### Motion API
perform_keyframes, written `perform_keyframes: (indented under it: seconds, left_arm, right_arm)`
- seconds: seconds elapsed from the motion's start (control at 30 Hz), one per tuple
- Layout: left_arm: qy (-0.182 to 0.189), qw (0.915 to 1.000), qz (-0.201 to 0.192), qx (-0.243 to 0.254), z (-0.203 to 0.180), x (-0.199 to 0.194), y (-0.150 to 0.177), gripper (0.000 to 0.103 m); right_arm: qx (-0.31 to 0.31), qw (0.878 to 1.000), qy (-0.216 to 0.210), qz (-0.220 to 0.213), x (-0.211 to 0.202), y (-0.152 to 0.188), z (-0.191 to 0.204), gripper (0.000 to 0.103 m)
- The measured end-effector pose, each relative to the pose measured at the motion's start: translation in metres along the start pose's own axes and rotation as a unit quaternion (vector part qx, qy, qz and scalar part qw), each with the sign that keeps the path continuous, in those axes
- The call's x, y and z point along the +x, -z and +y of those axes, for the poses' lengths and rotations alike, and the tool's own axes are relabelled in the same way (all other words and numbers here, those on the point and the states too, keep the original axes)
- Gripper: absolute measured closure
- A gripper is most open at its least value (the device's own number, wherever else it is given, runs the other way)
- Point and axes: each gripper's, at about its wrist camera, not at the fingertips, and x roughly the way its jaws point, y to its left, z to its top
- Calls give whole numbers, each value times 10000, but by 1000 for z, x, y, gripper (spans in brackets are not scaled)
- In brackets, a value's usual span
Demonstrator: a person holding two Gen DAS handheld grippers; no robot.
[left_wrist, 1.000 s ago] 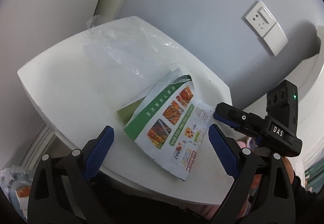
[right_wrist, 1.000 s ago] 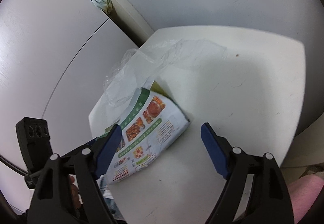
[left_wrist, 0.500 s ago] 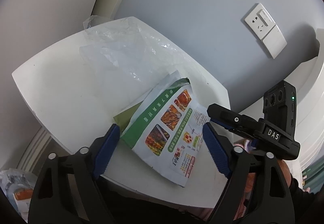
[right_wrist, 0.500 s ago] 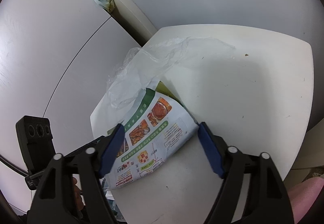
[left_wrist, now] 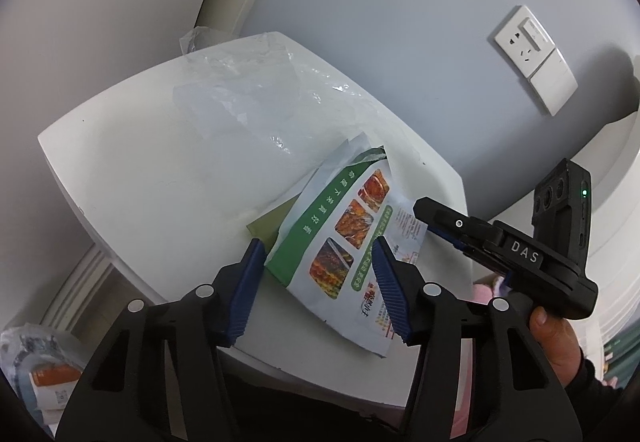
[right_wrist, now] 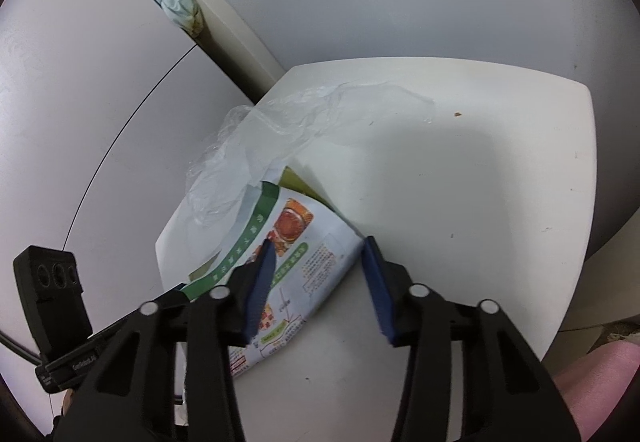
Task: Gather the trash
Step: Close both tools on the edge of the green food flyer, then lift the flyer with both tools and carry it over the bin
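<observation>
A printed food bag (left_wrist: pixel 340 238), white with a green band and food photos, lies flat on a small white table (left_wrist: pixel 140 170). It also shows in the right wrist view (right_wrist: pixel 292 250). A crumpled clear plastic bag (left_wrist: pixel 256 98) lies behind it (right_wrist: pixel 256 146). My left gripper (left_wrist: pixel 316 270) is open, its fingers on either side of the bag's near end. My right gripper (right_wrist: pixel 318 266) is open, its jaws narrowed around the bag's other corner. The right gripper's body (left_wrist: pixel 508 254) shows in the left wrist view.
A grey wall with a socket and switch plate (left_wrist: pixel 536 58) stands behind the table. A white cabinet door (right_wrist: pixel 80 102) is to the left. Packaging (left_wrist: pixel 36 366) lies on the floor at lower left. Pink cloth (right_wrist: pixel 596 386) is at lower right.
Both grippers moved in toward the printed bag and their jaws narrowed around it. The bag itself has not moved.
</observation>
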Motion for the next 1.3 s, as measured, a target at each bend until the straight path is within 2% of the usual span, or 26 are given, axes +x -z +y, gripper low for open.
perform_keyframes:
  seconds: [0.13,0.33,0.43,0.5,0.53,0.57,0.63,0.87,1.1,1.3]
  left_arm:
    - [-74,10000,0,-4,-3,0,1,54]
    - [5,9998,-64,-179,-1,-6,6,55]
    - [-50,9997,-84,-206,0,-6,7,64]
    - [-111,9997,-98,-218,2,-6,7,71]
    - [-139,9996,-105,-227,3,-6,7,76]
    - [-198,9994,-117,-244,5,-6,7,84]
    - [-228,9992,-121,-302,9,-6,8,91]
    - [-222,9991,-210,-281,10,-7,10,99]
    - [-180,9991,-304,-216,1,-17,10,102]
    - [-160,9984,-521,-137,-9,-44,10,102]
  right_arm:
    - [-11,9999,124,-44,1,-1,-1,73]
    - [-65,9998,142,-86,1,0,-2,74]
    - [-143,9996,209,-109,1,2,0,75]
    - [-152,9993,307,-118,1,2,-1,81]
    - [-138,9992,347,-125,1,2,-2,86]
    - [-112,9993,339,-133,1,2,-3,87]
    - [-131,9991,367,-149,1,2,-3,87]
    - [-81,9989,367,-275,-8,3,-5,89]
    - [-164,9989,244,-363,-27,6,4,91]
    - [-233,9985,107,-485,-44,11,18,91]
